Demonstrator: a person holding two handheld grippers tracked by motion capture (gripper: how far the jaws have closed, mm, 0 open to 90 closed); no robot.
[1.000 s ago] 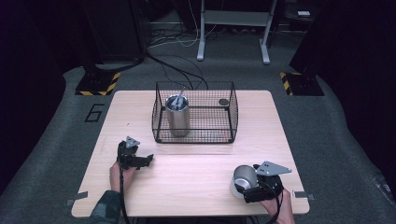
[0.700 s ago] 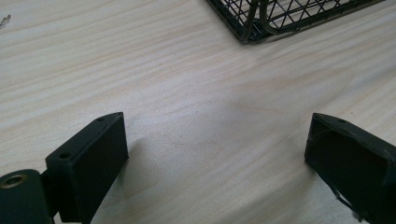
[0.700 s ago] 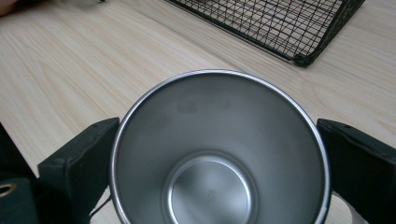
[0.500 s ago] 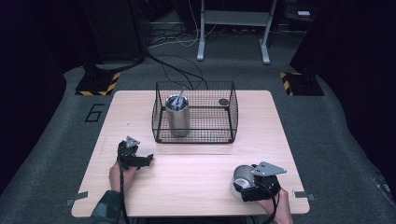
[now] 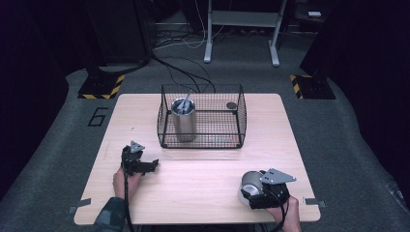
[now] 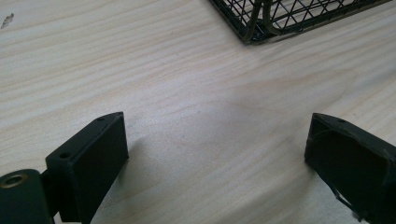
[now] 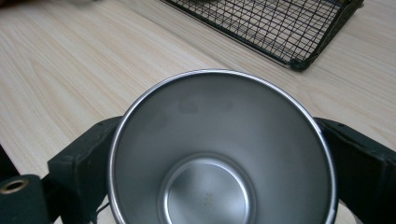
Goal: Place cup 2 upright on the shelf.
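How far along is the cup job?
Done: one steel tumbler already stands upright inside the wire basket. In hand: the right gripper is clamped on an empty steel cup, near the table's front edge. The left gripper sits open over bare table. Left: probably moving the cup to the basket.

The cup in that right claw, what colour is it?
Plain silvery steel cup, shiny inside; the right gripper view shows it best.

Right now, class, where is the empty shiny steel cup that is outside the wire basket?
The shiny steel cup sits near the table's front right corner in the high view, clamped in the right gripper, well in front of the black wire basket.
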